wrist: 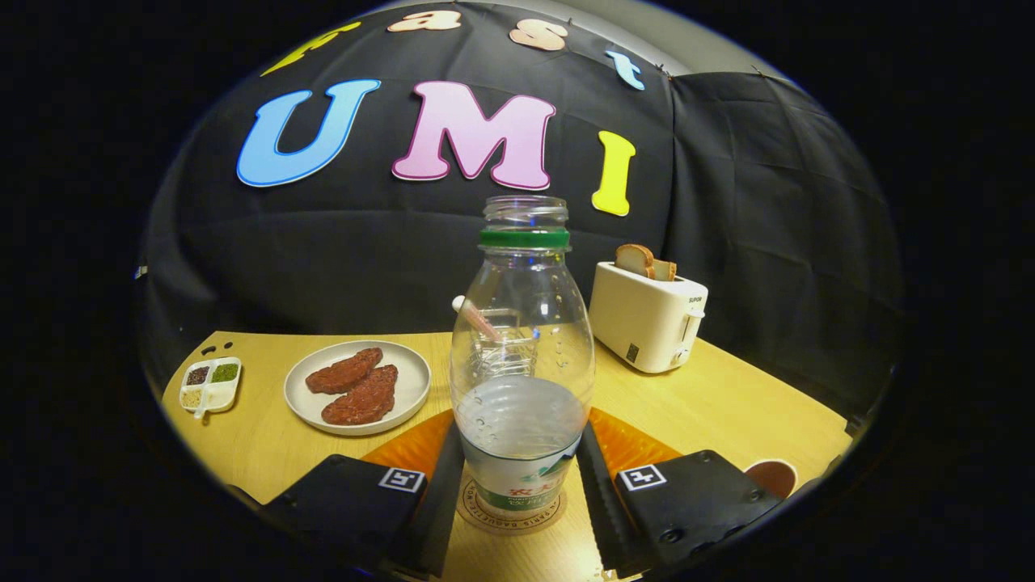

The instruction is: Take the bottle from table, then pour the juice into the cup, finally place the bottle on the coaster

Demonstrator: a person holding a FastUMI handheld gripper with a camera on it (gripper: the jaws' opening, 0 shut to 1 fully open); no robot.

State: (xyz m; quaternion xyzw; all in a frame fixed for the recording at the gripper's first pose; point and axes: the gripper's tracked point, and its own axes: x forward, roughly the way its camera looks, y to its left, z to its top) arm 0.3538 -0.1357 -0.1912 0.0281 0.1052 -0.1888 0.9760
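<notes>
- The bottle [521, 356] stood upright on the round coaster [511, 508], between the two fingers, its cap off and a green ring at the neck; it was clear and nearly empty.
- The gripper [517, 493] had its fingers [437, 501] flanking the bottle's lower body at 9 and 3 o'clock; whether they pressed on it or had just let go could not be told.
- The coaster lay on an orange placemat [631, 444] that spread beneath the fingers; writing ran round the coaster's rim but was too partly hidden to read whole.
- The bottle's label showed green and red print, too small to make out.
- A cup with a straw [477, 319] showed through the bottle, behind it at 12 o'clock.
- At 10 o'clock from the bottle sat a plate [357, 386] with two brown patties, and beyond it a small divided dish [210, 384] near the table's far-left edge.
- At 2 o'clock stood a white toaster [647, 315] holding bread slices, with bare wooden table [728, 404] beside it toward the right edge.
- A small brown round item [772, 477] lay at 4 o'clock, just beside the right finger's housing.
</notes>
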